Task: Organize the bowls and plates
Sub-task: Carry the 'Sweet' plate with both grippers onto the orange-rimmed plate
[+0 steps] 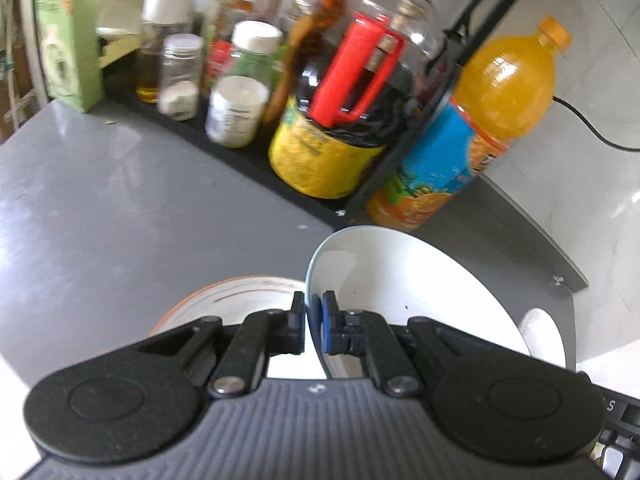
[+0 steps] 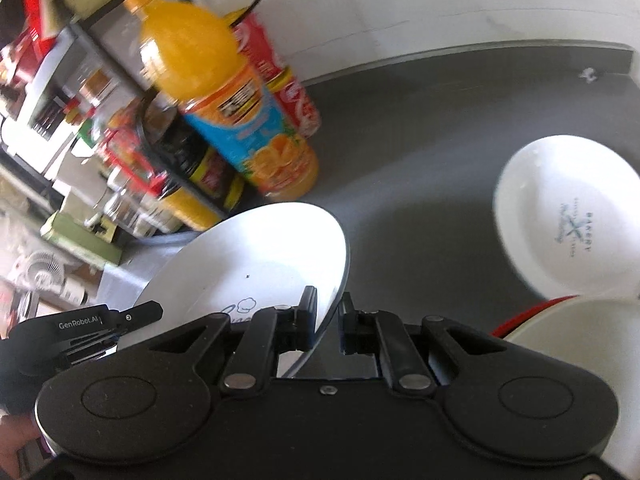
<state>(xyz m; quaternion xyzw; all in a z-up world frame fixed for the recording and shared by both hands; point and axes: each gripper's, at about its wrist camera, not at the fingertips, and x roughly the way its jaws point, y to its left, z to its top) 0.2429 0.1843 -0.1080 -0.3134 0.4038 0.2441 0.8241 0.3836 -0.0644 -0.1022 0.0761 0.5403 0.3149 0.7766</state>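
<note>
White plate point(image 1: 420, 280) pinched at its rim by both my left gripper point(image 1: 313, 320) and right gripper point(image 2: 328, 320), near the tabletop's point(image 1: 120, 200) rack-side edge. Its near part is hidden behind my grippers. Background bottles blurred.

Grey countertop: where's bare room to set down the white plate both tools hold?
Free: the wide grey countertop left of the black rack base; also the stretch between the orange juice bottle and the white printed dish. Crowded: the rack of jars and bottles.
</note>
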